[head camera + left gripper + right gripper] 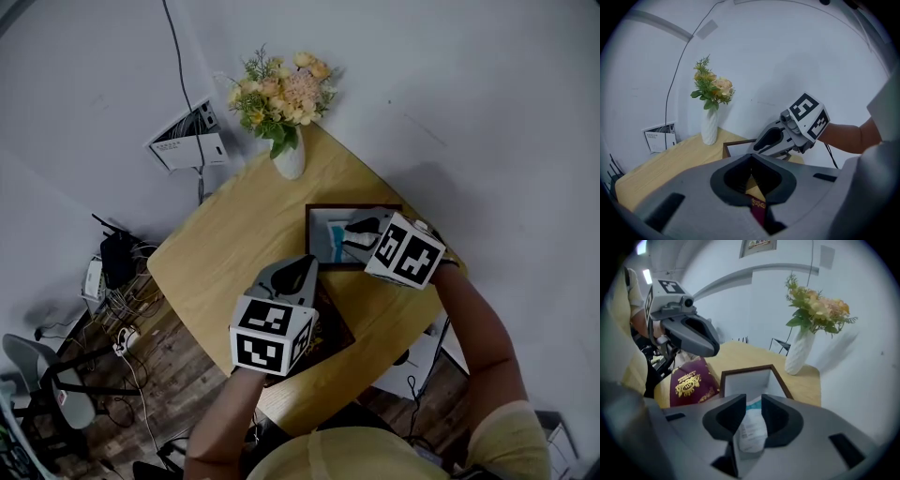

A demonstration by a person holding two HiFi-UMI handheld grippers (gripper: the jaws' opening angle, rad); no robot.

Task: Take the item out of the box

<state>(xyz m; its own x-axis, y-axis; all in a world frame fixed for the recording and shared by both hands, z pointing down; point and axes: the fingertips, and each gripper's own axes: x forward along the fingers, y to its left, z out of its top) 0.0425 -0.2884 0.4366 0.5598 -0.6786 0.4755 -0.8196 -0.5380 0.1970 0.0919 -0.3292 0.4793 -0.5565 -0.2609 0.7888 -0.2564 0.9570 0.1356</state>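
**On the table (216,253): the pack may slip, or drag the box along**

At the left, the left gripper (302,267) hangs over a dark red lid (689,380). Its jaws are closed on nothing. It does not hold the box (745,370). I think the box may slide or lift up when the pack is pulled, since nothing pins it down.

Further right, the pack (751,432) lies inside the box. It is white with a bit of blue-green. The right gripper (753,399) points down at it with its jaws part way open, one on each side of the pack. I see no squeeze on it yet. The pack looks soft and thin. If the jaws close on just its edge, it may slip out and drop back in. The box walls are near the jaws, so a jaw could bump a wall and push the box.

Other things: at the far left, wires (122,281) lie on the floor, well away from the box. The red lid lies just beside the box and is not in the way. Behind the box stands a white vase (799,352) with flowers (815,305). It is near the box's far corner, so a hard shove could knock it over. Nothing covers the pack.
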